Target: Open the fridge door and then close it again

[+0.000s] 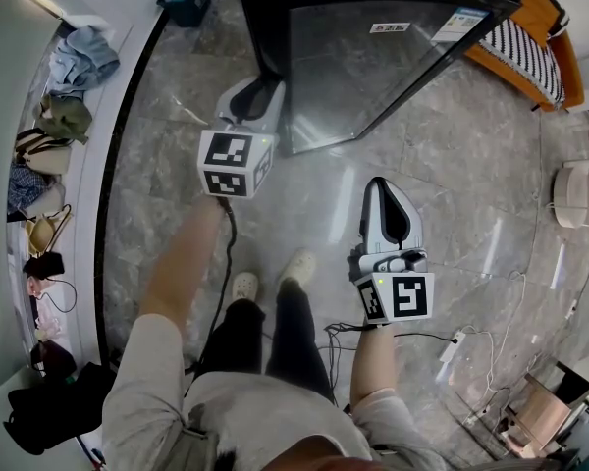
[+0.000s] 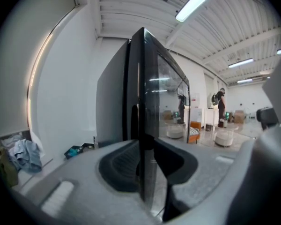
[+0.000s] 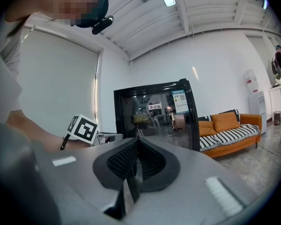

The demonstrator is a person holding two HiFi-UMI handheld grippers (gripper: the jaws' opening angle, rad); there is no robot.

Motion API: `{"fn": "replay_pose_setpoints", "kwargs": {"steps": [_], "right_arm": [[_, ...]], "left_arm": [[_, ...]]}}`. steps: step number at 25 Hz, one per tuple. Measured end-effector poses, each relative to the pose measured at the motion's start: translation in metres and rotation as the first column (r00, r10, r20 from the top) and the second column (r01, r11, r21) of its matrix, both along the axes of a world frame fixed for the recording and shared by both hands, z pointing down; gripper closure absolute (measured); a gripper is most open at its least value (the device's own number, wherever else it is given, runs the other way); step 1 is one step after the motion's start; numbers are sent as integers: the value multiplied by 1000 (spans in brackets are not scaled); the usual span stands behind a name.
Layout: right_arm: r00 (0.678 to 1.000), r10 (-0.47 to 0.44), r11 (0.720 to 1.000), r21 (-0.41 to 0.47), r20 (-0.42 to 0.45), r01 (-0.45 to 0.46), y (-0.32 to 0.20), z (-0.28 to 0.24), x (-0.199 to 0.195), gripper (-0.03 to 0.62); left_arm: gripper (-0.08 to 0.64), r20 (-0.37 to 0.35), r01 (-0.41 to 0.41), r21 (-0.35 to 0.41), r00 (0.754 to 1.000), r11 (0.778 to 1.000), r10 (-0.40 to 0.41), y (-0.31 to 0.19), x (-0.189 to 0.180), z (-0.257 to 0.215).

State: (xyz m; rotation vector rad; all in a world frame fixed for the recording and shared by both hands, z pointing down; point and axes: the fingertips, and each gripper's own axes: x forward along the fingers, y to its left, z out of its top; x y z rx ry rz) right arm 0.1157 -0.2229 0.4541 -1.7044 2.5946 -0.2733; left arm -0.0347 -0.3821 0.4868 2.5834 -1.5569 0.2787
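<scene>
Gripping fridge door point(image 2: 152, 102) edge w/ left gripper point(image 2: 143, 161) fingers; right gripper point(image 3: 135, 168) fingers closed, empty. You: follow hinge arc, no twist.

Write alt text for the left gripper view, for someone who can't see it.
The left gripper's two dark fingers sit either side of the edge of a black fridge's glass door and appear to clamp it. A white wall is at left, a bright open room at right.
</scene>
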Motion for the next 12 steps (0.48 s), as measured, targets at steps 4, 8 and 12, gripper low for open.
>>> {"fn": "replay_pose_setpoints", "kwargs": {"steps": [4,8,12], "right_arm": [[1000,3,1000,1,5,-3,2,0,0,591],[1000,12,1000,10,12,-12,1,-5,3,591],[1000,18,1000,17,18,-18,2,-10,3,591]], "left_arm": [[468,8,1,-9,1000,1000,-1,2,0,1],[469,6,15,-10,1000,1000,-15,1,0,0],[468,10,28,-11,1000,1000,-28,3,-1,0]]}}
